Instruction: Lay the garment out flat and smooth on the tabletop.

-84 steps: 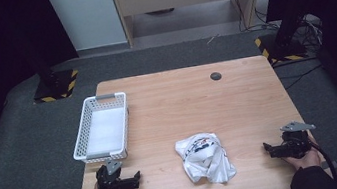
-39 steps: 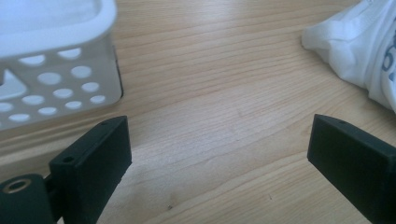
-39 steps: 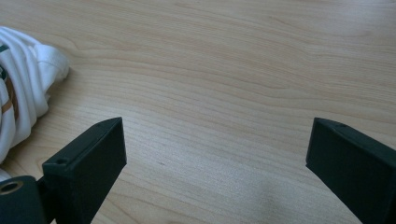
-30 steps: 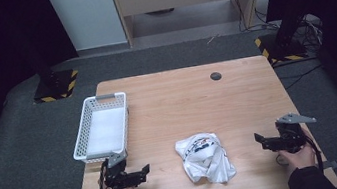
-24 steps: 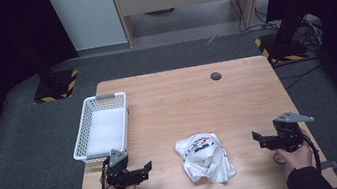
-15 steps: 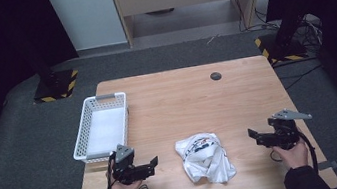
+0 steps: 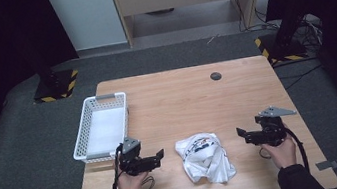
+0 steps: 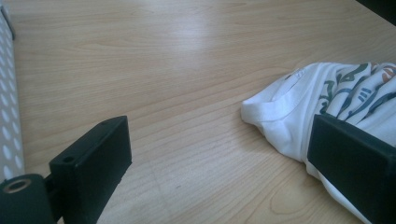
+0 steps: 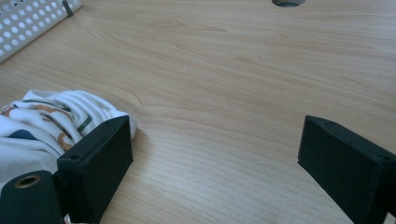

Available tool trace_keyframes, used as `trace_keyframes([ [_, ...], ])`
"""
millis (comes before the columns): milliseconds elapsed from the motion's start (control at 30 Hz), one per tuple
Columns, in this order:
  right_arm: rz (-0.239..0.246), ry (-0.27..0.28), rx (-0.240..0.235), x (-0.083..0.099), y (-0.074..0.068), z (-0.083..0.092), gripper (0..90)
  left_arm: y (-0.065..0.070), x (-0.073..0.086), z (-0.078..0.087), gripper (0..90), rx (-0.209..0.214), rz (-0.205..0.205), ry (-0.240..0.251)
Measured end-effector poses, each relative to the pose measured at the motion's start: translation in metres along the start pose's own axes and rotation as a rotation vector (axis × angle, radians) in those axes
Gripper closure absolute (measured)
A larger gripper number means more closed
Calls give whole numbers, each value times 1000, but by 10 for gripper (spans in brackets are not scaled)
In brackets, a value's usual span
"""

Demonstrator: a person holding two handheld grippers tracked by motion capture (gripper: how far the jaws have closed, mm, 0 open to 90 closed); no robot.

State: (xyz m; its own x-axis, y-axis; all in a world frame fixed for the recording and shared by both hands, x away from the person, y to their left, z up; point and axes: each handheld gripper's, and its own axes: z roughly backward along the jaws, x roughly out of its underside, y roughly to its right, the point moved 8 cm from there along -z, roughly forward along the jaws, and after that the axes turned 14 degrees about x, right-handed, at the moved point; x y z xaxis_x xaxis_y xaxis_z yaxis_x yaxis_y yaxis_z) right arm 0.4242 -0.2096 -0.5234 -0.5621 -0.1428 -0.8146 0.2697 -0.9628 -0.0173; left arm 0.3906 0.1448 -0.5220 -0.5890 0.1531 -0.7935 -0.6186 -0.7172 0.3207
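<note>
Near the surface's (image 7: 256, 86) front edge, the left tongs (image 7: 158, 155) and right tongs (image 7: 241, 133) hang spread, empty, flanking the crumpled white shirt (image 7: 205, 157) lying between them. Pinching only a loose fold could drag it unevenly. Farther off, the white basket (image 7: 82, 142) sits at the left edge.

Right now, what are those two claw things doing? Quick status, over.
Left gripper open, right gripper open, one each side of the crumpled white shirt. Shirt untouched on the table. White basket off to the left. Nothing in between.
</note>
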Motion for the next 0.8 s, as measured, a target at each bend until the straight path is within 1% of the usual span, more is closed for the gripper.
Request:
trace_keyframes([
  [200, 3, 4, -24, -4, -8, -5, 121, 3, -6, -11, 58, 8, -23, -11],
  [467, 2, 6, -46, -10, -14, -10, 133, 8, -12, -26, 57, 19, -40, -24],
  [533, -1, 9, -51, -11, -16, -11, 134, 8, -13, -29, 57, 24, -39, -21],
  [667, 2, 10, -58, -13, -20, -14, 134, 8, -15, -34, 60, 37, -24, -13],
  [800, 3, 9, -64, -13, -23, -17, 139, 6, -16, -38, 63, 35, -17, -10],
])
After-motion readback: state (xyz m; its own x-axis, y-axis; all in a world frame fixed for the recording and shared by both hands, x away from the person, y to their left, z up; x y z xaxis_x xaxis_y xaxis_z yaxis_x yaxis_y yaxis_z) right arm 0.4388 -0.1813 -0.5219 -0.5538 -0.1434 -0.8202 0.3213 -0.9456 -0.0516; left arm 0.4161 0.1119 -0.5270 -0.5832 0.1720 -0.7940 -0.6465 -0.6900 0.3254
